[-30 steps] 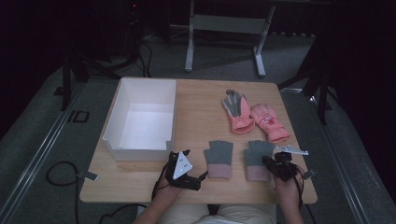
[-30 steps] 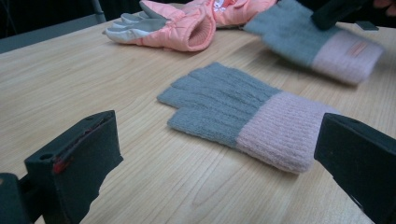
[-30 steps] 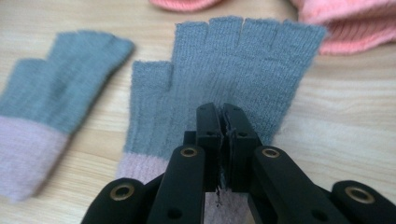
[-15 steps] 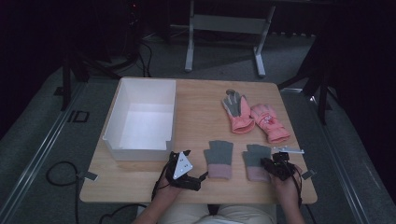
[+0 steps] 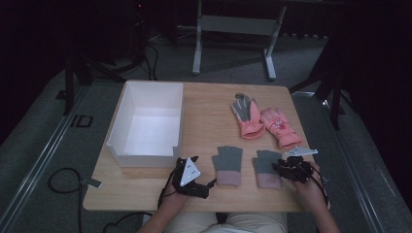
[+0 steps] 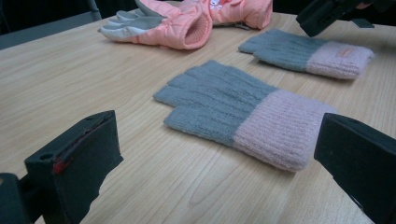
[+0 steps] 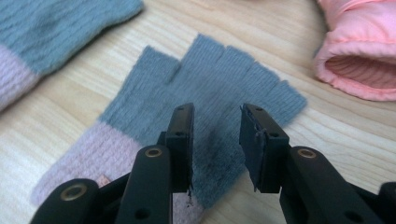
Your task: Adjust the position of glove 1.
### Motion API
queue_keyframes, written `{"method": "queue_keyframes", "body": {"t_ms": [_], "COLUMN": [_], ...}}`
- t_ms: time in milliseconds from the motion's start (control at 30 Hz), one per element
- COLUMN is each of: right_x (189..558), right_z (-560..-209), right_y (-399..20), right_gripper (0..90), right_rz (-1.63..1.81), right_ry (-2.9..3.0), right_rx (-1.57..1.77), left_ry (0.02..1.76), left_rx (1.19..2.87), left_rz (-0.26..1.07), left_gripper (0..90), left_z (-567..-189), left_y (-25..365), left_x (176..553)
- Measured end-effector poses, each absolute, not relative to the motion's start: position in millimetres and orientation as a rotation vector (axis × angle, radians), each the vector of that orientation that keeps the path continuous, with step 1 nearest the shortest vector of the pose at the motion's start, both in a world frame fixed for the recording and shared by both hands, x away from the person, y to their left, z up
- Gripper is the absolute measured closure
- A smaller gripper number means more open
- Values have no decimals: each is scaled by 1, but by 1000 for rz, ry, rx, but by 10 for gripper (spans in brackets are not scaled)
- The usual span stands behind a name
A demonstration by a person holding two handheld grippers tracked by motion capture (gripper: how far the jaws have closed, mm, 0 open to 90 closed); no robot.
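Note:
Two grey knit gloves with pink cuffs lie flat near the table's front edge. My left gripper (image 5: 201,172) (image 6: 215,135) stands open and wide just left of the left grey glove (image 5: 227,165) (image 6: 233,107), holding nothing. Over the palm of the right grey glove (image 5: 265,167) (image 7: 219,79) hangs my right gripper (image 5: 278,167) (image 7: 215,116). Its jaws have just been opening; they stand a little apart, with the knit below the gap and no pad pressing on it. Two pink padded gloves (image 5: 248,116) (image 5: 281,127) lie farther back on the right.
A white open box (image 5: 145,158) stands on the left half of the wooden table (image 5: 209,111), its front wall close behind my left gripper. A small white label (image 5: 301,151) lies by my right hand. Dark floor and a metal stand lie beyond the table.
The right gripper's jaws have parted slightly above the right grey glove. The left hand and all the gloves stay where they were.

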State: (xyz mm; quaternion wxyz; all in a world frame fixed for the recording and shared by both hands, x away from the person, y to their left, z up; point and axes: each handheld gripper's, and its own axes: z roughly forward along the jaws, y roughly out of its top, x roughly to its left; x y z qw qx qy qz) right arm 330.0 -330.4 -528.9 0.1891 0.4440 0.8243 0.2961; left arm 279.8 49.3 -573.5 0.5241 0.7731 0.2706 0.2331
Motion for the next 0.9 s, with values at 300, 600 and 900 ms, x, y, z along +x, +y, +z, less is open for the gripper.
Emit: {"method": "queue_keyframes", "body": {"t_ms": [300, 600, 900], "right_x": [335, 331, 330], "right_z": [-534, -546, -543], "right_y": [-331, -326, -317], "right_gripper": [647, 724, 854], "right_rz": [820, 790, 734], "right_ry": [2350, 2348, 2312], "right_rx": [1196, 1219, 1282], "left_ry": [653, 660, 657], "left_rx": [1835, 1823, 1827], "left_rz": [546, 554, 580], "left_gripper": [0, 0, 0], "left_z": [-574, -574, -574], "left_y": [51, 52, 50], "left_x": [280, 278, 276]}}
